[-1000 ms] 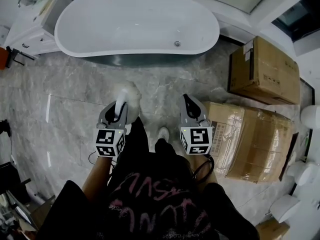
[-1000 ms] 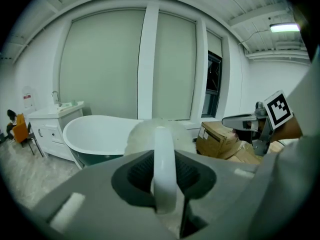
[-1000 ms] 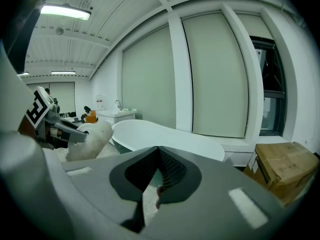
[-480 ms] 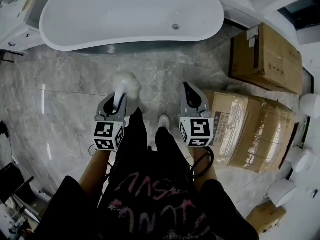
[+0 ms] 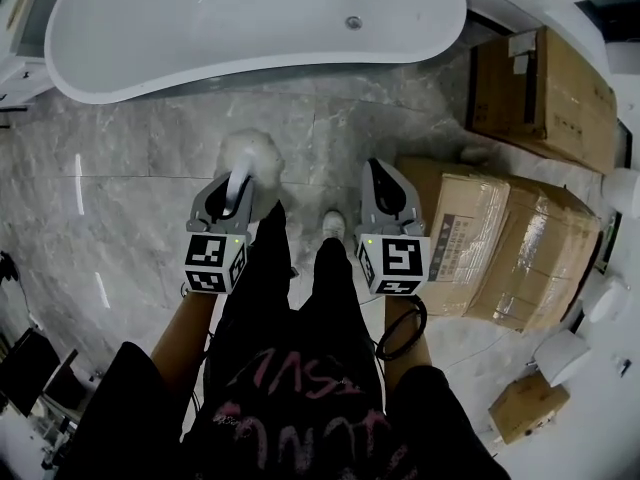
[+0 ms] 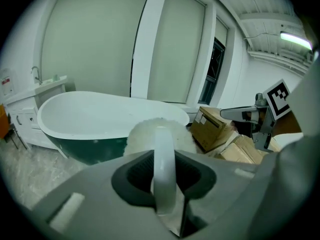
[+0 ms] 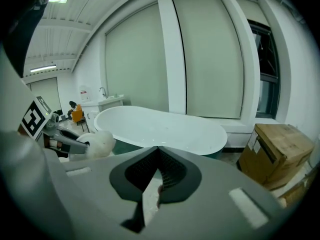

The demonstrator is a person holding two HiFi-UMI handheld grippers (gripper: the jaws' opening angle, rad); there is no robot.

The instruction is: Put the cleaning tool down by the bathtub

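Observation:
The cleaning tool (image 5: pixel 250 158) is a white handle ending in a fluffy white head. My left gripper (image 5: pixel 234 190) is shut on its handle (image 6: pixel 163 169), and the fluffy head (image 6: pixel 150 134) sticks out past the jaws, above the marble floor. My right gripper (image 5: pixel 389 190) is shut with nothing in it; its jaws meet in the right gripper view (image 7: pixel 159 151). The white bathtub (image 5: pixel 250 23) with a dark green outer wall (image 6: pixel 90 149) stands ahead of both grippers. Seen from the right gripper, the tool's head (image 7: pixel 100 143) shows at the left.
Cardboard boxes (image 5: pixel 500 238) stand on the floor just right of my right gripper, another box (image 5: pixel 545 93) behind them. A white cabinet (image 6: pixel 30 114) is left of the tub. Grey marble floor (image 5: pixel 120 198) lies between me and the tub. The person's legs and shoes (image 5: pixel 330 226) are below.
I have come closer to the bathtub; it and the boxes have slid up in the head view. Both grippers hold the same pose, the left still shut on the tool.

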